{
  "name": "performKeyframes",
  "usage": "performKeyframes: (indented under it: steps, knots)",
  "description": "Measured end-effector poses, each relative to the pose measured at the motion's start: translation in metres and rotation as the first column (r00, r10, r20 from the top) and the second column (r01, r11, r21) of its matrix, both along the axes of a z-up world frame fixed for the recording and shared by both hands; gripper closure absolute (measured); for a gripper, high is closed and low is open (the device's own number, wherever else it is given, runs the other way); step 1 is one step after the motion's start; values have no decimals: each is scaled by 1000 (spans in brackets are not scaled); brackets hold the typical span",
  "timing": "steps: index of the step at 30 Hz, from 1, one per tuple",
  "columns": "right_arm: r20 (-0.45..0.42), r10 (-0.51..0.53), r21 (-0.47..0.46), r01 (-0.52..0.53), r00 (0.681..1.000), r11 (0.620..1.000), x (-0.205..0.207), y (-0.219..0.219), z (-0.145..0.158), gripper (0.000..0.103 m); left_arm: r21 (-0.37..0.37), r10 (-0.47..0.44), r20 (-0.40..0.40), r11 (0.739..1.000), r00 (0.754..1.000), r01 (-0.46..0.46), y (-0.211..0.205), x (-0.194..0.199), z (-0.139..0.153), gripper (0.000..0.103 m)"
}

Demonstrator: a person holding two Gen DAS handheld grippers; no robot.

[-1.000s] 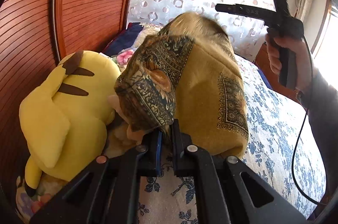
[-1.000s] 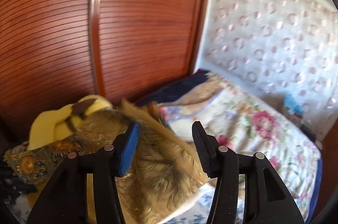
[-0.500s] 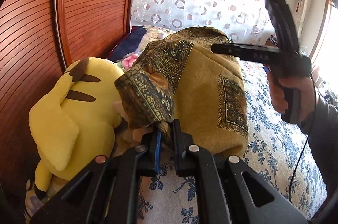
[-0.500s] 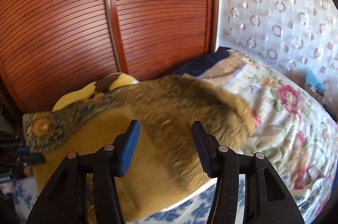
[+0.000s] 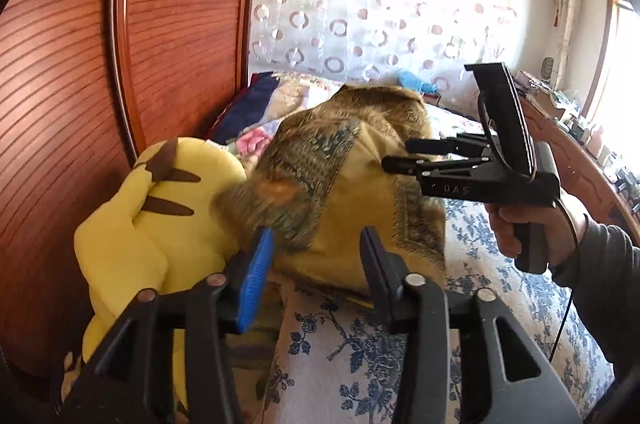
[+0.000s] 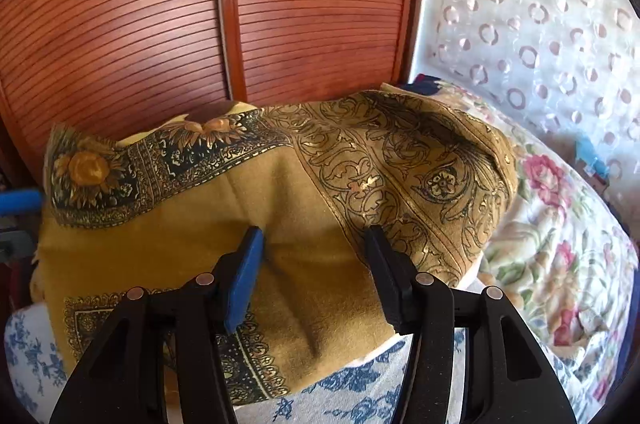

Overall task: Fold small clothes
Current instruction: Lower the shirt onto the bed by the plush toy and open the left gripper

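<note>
A mustard-yellow cloth with dark ornate borders [image 5: 360, 192] lies heaped on the bed, folded over itself; it fills the middle of the right wrist view [image 6: 304, 208]. My left gripper [image 5: 316, 244] is open and empty just in front of the cloth's near edge. My right gripper [image 6: 316, 240] is open and empty just above the cloth's plain yellow part. It also shows in the left wrist view [image 5: 396, 154], at the cloth's right side, held by a hand.
A yellow plush toy [image 5: 160, 224] lies left of the cloth against a slatted wooden wardrobe door [image 5: 80, 64]. A blue-flowered bedsheet [image 5: 500, 304] covers the bed. A floral quilt [image 6: 560, 224] lies toward a patterned curtain [image 5: 380, 4]. A cluttered wooden desk [image 5: 580, 152] stands at right.
My left gripper opened and let go of the cloth's corner, which dropped onto the heap. My right gripper, open throughout, came down closer to the cloth.
</note>
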State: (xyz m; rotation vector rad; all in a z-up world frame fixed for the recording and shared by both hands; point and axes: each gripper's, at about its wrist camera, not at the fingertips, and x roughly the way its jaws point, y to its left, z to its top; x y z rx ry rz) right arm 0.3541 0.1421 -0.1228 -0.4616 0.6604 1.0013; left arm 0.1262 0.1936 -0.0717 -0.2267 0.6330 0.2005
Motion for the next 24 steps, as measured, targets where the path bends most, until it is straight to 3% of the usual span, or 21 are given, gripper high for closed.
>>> performKeyframes:
  steps: [2,14,24]
  knots:
    - [-4,-23,6,23,1000,1000,-5,-6,4,49,21,1,16,1000,1000,-1,-4,-6,7,46]
    - [15,-117,78,115,993,990,-66,-88,34,49,78,-52,50,996,997,48,-46,-31,24,43]
    - [43,-240,165,230,970,959,-133,-174,59,35,128,-101,57,987,993,93,-98,-46,29,43]
